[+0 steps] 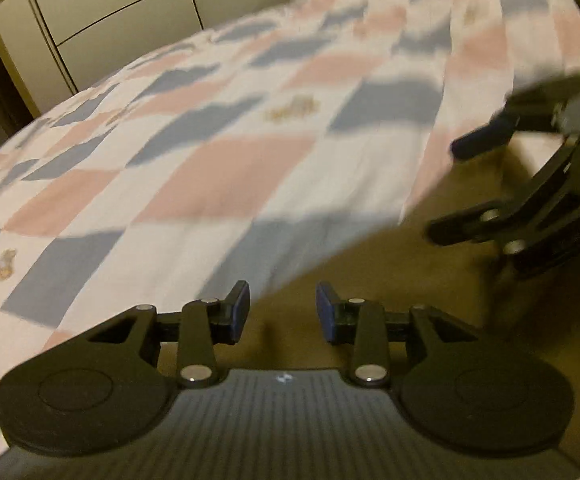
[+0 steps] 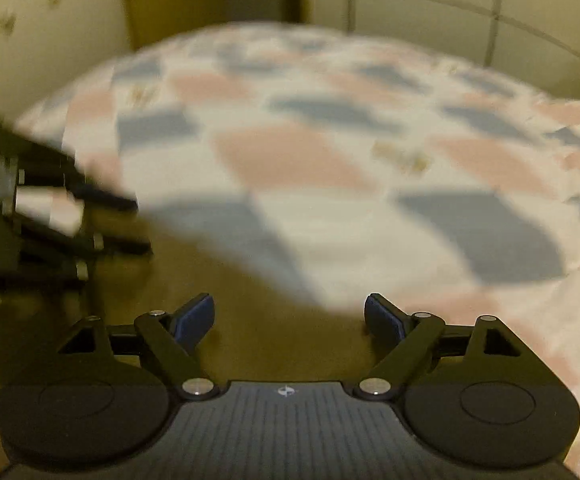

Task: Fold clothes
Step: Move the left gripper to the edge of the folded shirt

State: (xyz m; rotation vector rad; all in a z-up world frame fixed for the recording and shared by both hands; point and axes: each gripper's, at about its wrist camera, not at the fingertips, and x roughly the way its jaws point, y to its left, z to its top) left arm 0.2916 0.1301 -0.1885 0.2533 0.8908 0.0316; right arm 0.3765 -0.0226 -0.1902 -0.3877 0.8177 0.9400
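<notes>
A large checked cloth (image 1: 226, 152) in pink, blue-grey and white spreads over the tan surface (image 1: 429, 280), filling most of both wrist views; motion blur hides its seams, so what garment it is cannot be told. Its near edge runs slantwise across both views, just ahead of both sets of fingers. The left gripper (image 1: 282, 310) has its jaws moderately apart, empty, its left pad at the cloth's edge. The right gripper (image 2: 290, 318) is spread wider, also empty. Both look about equally near, so the edge suits a two-handed pinch.
</notes>
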